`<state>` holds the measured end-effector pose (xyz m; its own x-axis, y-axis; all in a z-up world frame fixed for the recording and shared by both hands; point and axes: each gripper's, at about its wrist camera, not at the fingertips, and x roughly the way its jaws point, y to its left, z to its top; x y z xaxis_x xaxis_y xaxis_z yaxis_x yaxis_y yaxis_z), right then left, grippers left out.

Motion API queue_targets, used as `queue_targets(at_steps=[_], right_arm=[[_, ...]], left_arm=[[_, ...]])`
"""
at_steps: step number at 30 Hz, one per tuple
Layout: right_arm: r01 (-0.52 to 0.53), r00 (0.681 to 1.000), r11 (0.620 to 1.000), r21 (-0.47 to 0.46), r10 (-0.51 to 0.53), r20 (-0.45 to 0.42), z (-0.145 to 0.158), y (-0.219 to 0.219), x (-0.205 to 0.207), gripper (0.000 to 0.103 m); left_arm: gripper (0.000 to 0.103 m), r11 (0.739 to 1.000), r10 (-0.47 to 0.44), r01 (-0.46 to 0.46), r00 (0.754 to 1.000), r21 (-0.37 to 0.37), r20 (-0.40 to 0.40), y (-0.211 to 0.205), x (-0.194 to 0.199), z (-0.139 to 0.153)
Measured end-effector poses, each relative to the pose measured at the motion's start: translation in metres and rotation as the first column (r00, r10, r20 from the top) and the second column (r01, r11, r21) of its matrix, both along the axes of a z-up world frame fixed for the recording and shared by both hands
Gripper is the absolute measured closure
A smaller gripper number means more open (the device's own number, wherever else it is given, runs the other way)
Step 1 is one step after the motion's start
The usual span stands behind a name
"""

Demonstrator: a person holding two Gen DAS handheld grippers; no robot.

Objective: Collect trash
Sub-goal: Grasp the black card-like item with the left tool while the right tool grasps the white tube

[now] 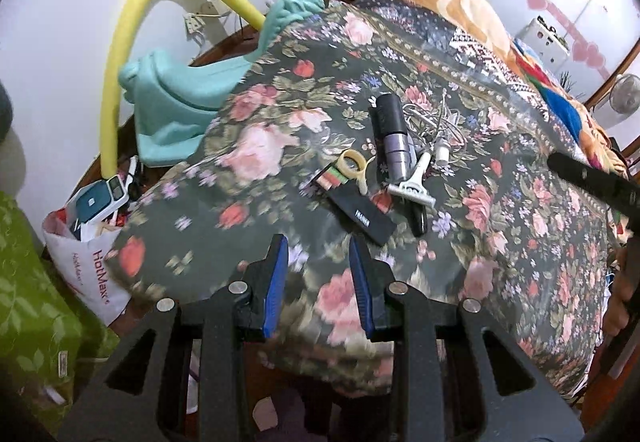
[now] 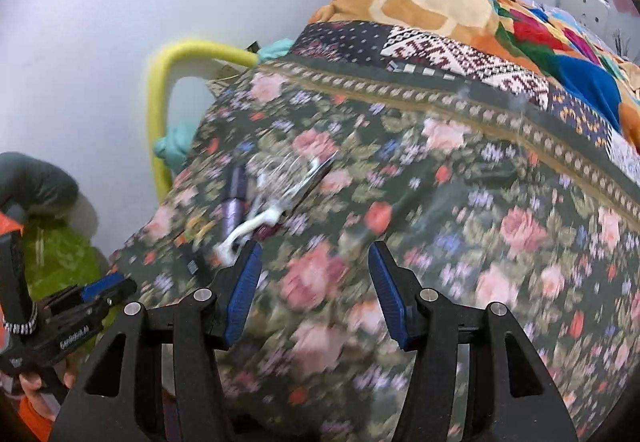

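A small pile lies on the floral bedspread (image 1: 280, 114): a black and silver cylinder (image 1: 392, 138), a white razor (image 1: 414, 182), a tape roll (image 1: 352, 164), a flat black box (image 1: 362, 218), a red and green packet (image 1: 332, 178) and tangled white cable (image 1: 434, 122). My left gripper (image 1: 319, 254) is open and empty just short of the black box. My right gripper (image 2: 314, 254) is open and empty over the bedspread (image 2: 440, 202); the blurred razor (image 2: 248, 228) and cylinder (image 2: 234, 202) lie left of its left finger.
A white HotMax bag (image 1: 90, 262) filled with items stands left of the bed. A yellow foam tube (image 1: 120, 42) and teal cloth (image 1: 176, 102) lie behind. Folded blankets (image 2: 440, 2) fill the bed's far end. The left gripper (image 2: 72, 314) shows at lower left in the right wrist view.
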<state>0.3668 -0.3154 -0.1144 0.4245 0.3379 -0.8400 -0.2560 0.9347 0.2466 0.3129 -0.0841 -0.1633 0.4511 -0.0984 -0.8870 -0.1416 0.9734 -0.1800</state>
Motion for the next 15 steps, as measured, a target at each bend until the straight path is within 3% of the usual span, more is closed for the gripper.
queue_targets(at_steps=[9,11,15], right_arm=[[0.044,0.994,0.998,0.051,-0.038,-0.106,-0.051,0.010,0.072,0.052],[0.060,0.987,0.994,0.094,-0.045,-0.155,-0.065,0.013,0.085,0.064],[0.098,0.976,0.987,0.126,-0.071,-0.204,-0.084,0.023,0.099,0.073]], left_arm=[[0.073,0.996,0.015,-0.017,1.000,-0.090,-0.024,0.001,0.032,-0.031],[0.073,0.995,0.017,-0.019,1.000,-0.099,-0.022,0.001,0.036,-0.035],[0.073,0.995,0.017,-0.019,1.000,-0.102,-0.016,-0.003,0.041,-0.042]])
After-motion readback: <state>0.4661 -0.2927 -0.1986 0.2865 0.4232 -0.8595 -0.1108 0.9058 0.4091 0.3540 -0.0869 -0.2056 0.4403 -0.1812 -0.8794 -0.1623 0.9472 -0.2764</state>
